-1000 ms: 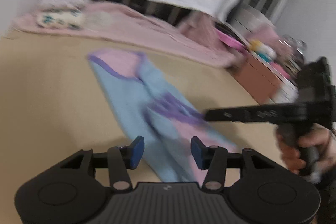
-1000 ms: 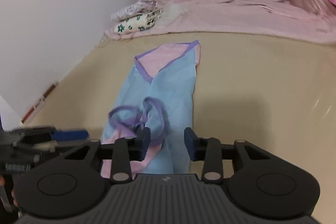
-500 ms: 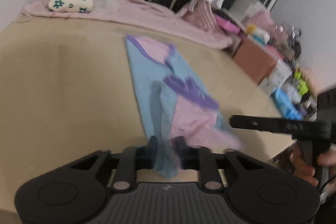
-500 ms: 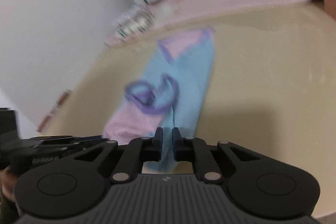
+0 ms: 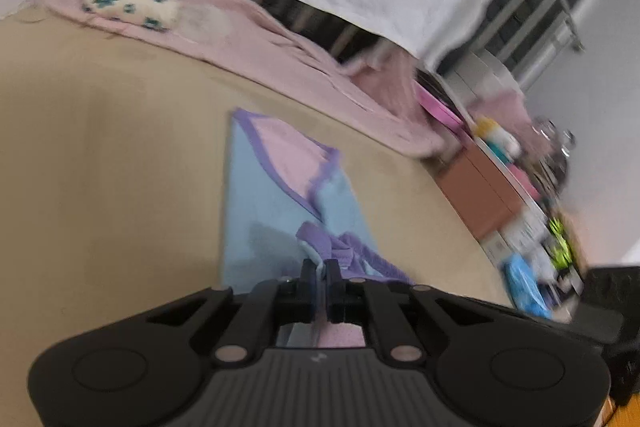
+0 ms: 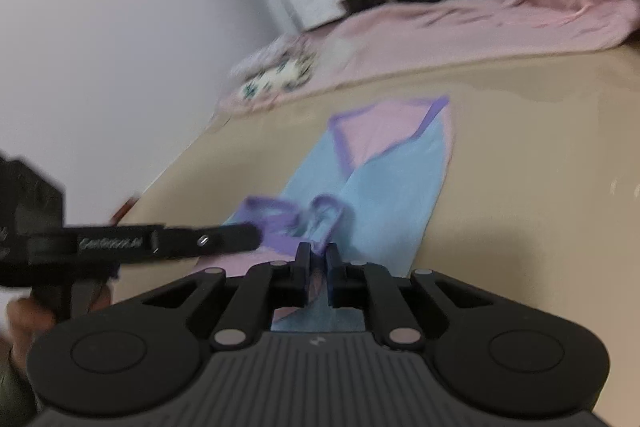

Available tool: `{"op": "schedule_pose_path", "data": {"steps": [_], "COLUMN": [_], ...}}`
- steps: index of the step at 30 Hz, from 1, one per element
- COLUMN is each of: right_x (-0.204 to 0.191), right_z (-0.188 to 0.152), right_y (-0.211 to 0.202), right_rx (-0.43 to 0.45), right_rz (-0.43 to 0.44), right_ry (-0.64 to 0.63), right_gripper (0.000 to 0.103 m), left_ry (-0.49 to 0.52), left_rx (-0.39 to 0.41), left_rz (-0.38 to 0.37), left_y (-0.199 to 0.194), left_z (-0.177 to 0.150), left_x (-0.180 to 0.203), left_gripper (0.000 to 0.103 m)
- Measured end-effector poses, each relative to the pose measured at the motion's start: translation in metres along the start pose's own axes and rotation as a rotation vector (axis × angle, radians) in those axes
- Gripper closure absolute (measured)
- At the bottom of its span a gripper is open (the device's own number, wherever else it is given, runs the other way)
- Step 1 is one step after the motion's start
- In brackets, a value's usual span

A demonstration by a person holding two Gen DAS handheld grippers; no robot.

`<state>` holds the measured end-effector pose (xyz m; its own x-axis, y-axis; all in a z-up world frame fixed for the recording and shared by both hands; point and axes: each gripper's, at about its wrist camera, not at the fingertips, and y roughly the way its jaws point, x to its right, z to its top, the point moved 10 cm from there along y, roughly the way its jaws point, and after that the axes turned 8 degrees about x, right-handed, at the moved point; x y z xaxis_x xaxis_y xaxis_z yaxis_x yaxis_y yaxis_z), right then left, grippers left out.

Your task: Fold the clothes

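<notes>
Left tongs (image 5: 319, 269) and right tongs (image 6: 319, 254) both pinched on the blue-and-pink garment (image 6: 384, 187), tan tabletop (image 5: 100, 167) beneath

Left gripper (image 5: 320, 281): matte black, ribbed housing behind the claw, two round discs at its flanks, silver pivot pins, small pale logo. Right gripper (image 6: 319, 263): identical build. Blue pads inside fingers.

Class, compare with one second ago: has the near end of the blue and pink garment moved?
Yes. The garment's near end, flat before, is now pinched in both the left gripper and right gripper, lifted toward its far end, which stays near the pink blanket.
</notes>
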<state>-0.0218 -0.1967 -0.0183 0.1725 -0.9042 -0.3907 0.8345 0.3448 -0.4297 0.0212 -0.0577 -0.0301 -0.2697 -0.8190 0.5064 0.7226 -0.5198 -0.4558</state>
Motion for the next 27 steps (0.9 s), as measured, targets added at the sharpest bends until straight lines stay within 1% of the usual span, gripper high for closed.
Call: {"op": "schedule_pose_path", "data": {"steps": [1, 2, 3, 4, 6, 7, 8, 9, 10, 11, 12, 13, 14, 15, 16, 17, 18, 19, 20, 21, 22, 23, 24, 25, 26, 27], "right_x": [0.003, 0.004, 0.003, 0.001, -0.001, 0.000, -0.001, -0.001, 0.000, 0.001, 0.002, 0.004, 0.007, 0.008, 0.008, 0.009, 0.006, 0.002, -0.004, -0.008, -0.013, -0.018, -0.017, -0.016, -0.014, -0.013], "right_z": [0.000, -0.001, -0.004, -0.007, -0.015, -0.021, -0.028, -0.032, -0.036, -0.041, -0.039, -0.036, -0.033, -0.032, -0.032, -0.032, -0.032, -0.033, -0.032, -0.029, -0.026, -0.024, -0.024, -0.025, -0.025, -0.026], "right_y": [0.002, 0.004, 0.000, -0.004, -0.014, -0.018, -0.019, -0.019, -0.020, -0.020, -0.024, -0.028, -0.033, -0.036, -0.039, -0.041, -0.045, -0.049, -0.051, -0.046, -0.042, -0.037, -0.037, -0.036, -0.035, -0.035], "right_rx": [0.007, -0.005, -0.013, -0.020, -0.039, -0.056, -0.080, -0.084, -0.085, -0.087, -0.070, -0.052, -0.028, -0.028, -0.029, -0.031, -0.028, -0.025, -0.019, -0.011, -0.003, 0.005, 0.007, 0.008, 0.010, 0.011], "right_rz": [-0.035, -0.062, -0.040, -0.015, 0.033, 0.047, 0.063, 0.052, 0.040, 0.027, 0.017, 0.008, -0.012, -0.019, -0.026, -0.032, -0.022, -0.011, 0.002, 0.011, 0.019, 0.027, 0.018, 0.008, -0.002, -0.012], "right_ry": [-0.006, -0.025, -0.029, -0.032, -0.023, -0.002, 0.020, 0.032, 0.043, 0.055, 0.074, 0.094, 0.106, 0.106, 0.104, 0.103, 0.090, 0.078, 0.050, 0.032, 0.015, -0.002, -0.005, -0.007, -0.010, -0.012], "right_gripper": [0.081, 0.072, 0.068, 0.065, 0.064, 0.065, 0.070, 0.080, 0.101, 0.100, 0.100, 0.100, 0.100, 0.099, 0.097, 0.095, 0.094, 0.088, 0.074, 0.062, 0.047, 0.047, 0.052, 0.089, 0.102, 0.102], "left_ry": [0.005, 0.009, -0.006, -0.022, -0.034, -0.032, -0.025, -0.016, -0.008, -0.001, 0.000, -0.009, -0.012, -0.012, 0.001, 0.016, 0.030, 0.044, 0.058, 0.064, 0.069, 0.078, 0.090, 0.107, 0.126, 0.132], "left_rx": [0.004, 0.008, 0.010, 0.004, -0.003, -0.003, -0.002, 0.000, 0.001, 0.002, 0.000, -0.001, 0.009, 0.022, 0.036, 0.037, 0.034, 0.030, 0.027, 0.018, 0.008, 0.001, -0.006, -0.011, -0.016, -0.016], "left_rz": [0.024, 0.046, 0.041, 0.018, -0.006, -0.007, -0.002, 0.005, 0.010, 0.015, 0.013, 0.001, -0.018, -0.040, -0.062, -0.082, -0.102, -0.121, -0.140, -0.142, -0.139, -0.126, -0.110, -0.090, -0.068, -0.063], "left_y": [0.002, 0.004, 0.005, 0.004, 0.002, 0.002, 0.002, 0.002, 0.002, 0.001, -0.002, -0.008, -0.016, -0.025, -0.037, -0.046, -0.055, -0.064, -0.073, -0.075, -0.076, -0.075, -0.073, -0.070, -0.068, -0.067], "left_z": [-0.001, -0.002, -0.003, -0.004, -0.006, -0.006, -0.006, -0.006, -0.006, -0.006, -0.006, -0.005, -0.004, -0.004, -0.004, -0.007, -0.012, -0.017, -0.022, -0.027, -0.032, -0.034, -0.037, -0.039, -0.042, -0.043], "left_x": [-0.005, -0.010, -0.013, -0.015, -0.017, -0.018, -0.018, -0.017, -0.017, -0.016, -0.016, -0.015, -0.014, -0.013, -0.012, -0.011, -0.011, -0.011, -0.010, -0.010, -0.010, -0.008, -0.007, -0.006, -0.005, -0.005], "left_gripper": [0.099, 0.094, 0.092, 0.091, 0.090, 0.090, 0.090, 0.090, 0.090, 0.086, 0.083, 0.074, 0.063, 0.056, 0.046, 0.040, 0.039, 0.039, 0.041, 0.043, 0.055, 0.071, 0.078, 0.083, 0.083, 0.083]}}
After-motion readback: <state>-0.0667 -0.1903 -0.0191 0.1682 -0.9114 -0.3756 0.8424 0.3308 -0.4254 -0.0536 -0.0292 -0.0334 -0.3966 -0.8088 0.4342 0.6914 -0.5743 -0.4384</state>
